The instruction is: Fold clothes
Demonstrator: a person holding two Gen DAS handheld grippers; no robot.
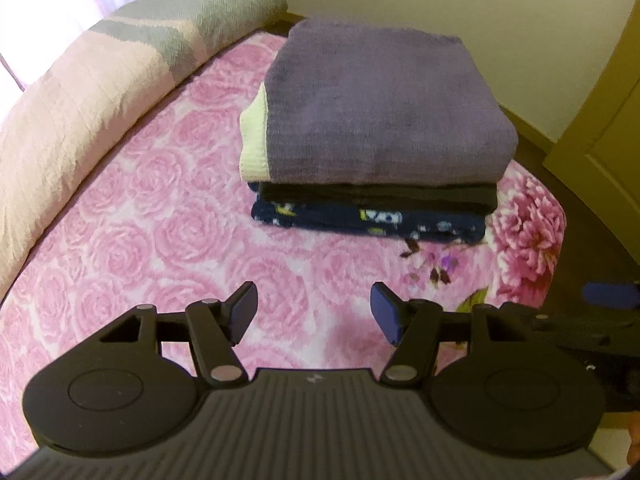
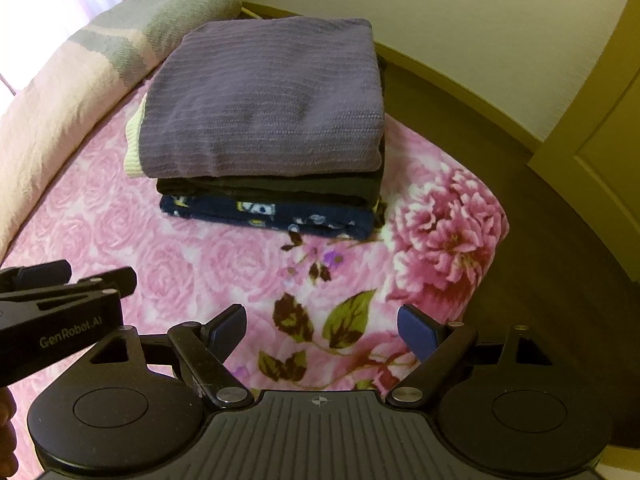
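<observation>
While both grippers hang over the near part of a pink rose-patterned blanket (image 1: 152, 216), the folded clothes sit in one neat stack further back on it. On top lies a purple knit sweater (image 1: 384, 108) with a pale yellow-green hem (image 1: 254, 140) showing at its left edge; under it is a folded black garment (image 1: 376, 196), and at the bottom a navy floral-print garment (image 1: 368, 222), which rests directly on the blanket. The left gripper (image 1: 314, 312) has its blue-padded fingers spread apart with nothing between them, only blanket beneath. The right gripper (image 2: 322, 326) is likewise spread wide and empty, above the blanket's large flower and leaf print. Both are well short of the stack and touch no clothing. In the right wrist view the left gripper's black body enters from the left edge, just beside the right one. A long pink and grey pillow (image 1: 92, 92) lies along the left side of the bed, near the stack but apart from it. Dark floor (image 2: 560, 240) borders the blanket on the right.
</observation>
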